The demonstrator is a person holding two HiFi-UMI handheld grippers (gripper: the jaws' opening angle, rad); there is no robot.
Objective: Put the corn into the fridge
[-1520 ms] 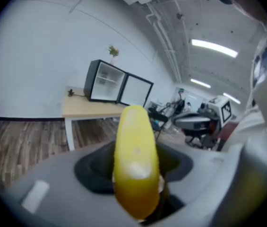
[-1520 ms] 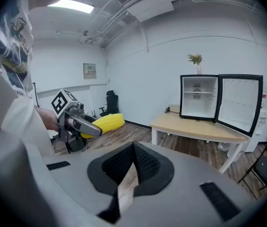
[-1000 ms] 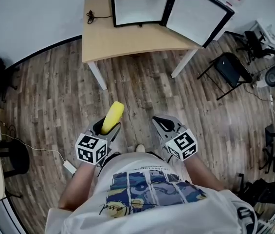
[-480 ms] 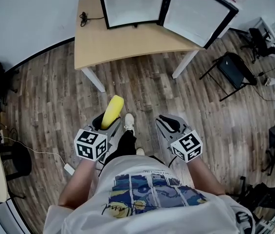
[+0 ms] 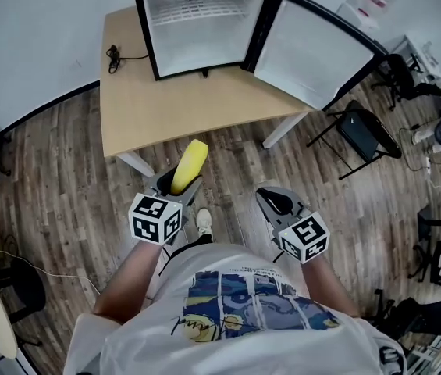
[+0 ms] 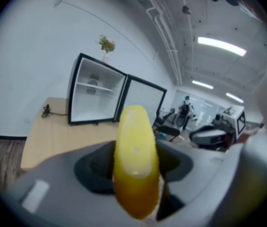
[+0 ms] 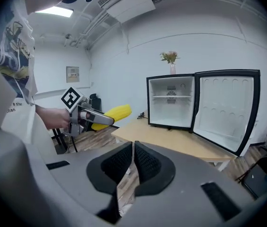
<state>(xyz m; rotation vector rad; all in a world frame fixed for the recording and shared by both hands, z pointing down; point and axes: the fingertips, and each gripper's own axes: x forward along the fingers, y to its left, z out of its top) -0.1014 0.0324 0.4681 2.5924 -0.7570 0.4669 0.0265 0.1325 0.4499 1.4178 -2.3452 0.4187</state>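
My left gripper (image 5: pixel 179 184) is clamped on the corn (image 5: pixel 189 165), just short of the fridge (image 5: pixel 201 23)'s table (image 5: pixel 165 108); right gripper (image 5: pixel 277 204) pinched together, empty.

Open mini fridge (image 5: pixel 204 26) on table (image 5: pixel 165 108), grippers before it.
The corn (image 5: pixel 190 165) sits in the left gripper (image 5: pixel 178 183) by the table's front edge; right gripper (image 5: pixel 272 201) to its right.

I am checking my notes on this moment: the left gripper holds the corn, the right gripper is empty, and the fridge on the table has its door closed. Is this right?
Only the door is wrong: the head view shows the fridge with its door swung open. The rest holds: the left gripper holds the corn, the right gripper is empty, and the fridge stands on the table.
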